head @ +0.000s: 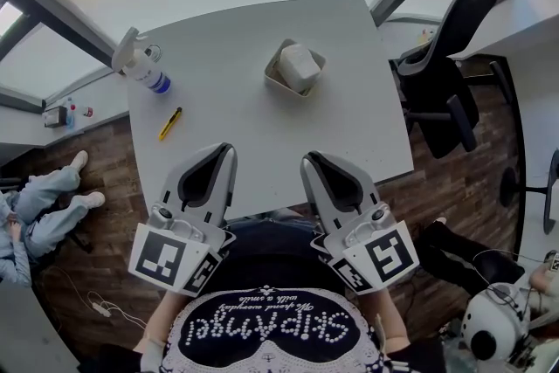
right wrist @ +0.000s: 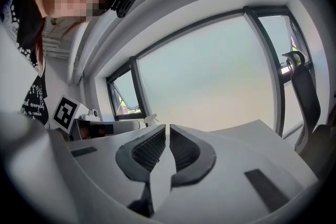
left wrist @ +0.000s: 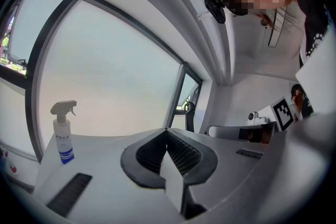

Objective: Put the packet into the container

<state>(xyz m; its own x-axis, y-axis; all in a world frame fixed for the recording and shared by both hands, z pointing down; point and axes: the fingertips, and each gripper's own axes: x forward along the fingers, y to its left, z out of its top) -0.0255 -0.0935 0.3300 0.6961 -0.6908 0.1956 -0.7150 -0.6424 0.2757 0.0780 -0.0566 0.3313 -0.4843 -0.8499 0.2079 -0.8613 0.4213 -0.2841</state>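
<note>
Packet lies in the container. On its near side, left claw and right claw are pinched closed and empty (shirt seems to read "SkipAngel").

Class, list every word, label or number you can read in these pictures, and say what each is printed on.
"SkipAngel", in beads, upside down in the head view: the person's black shirt.
Script line above it: too small to read.
Spray bottle label: blue print, too blurred.
Marker cubes: patterns only, no letters.
</note>
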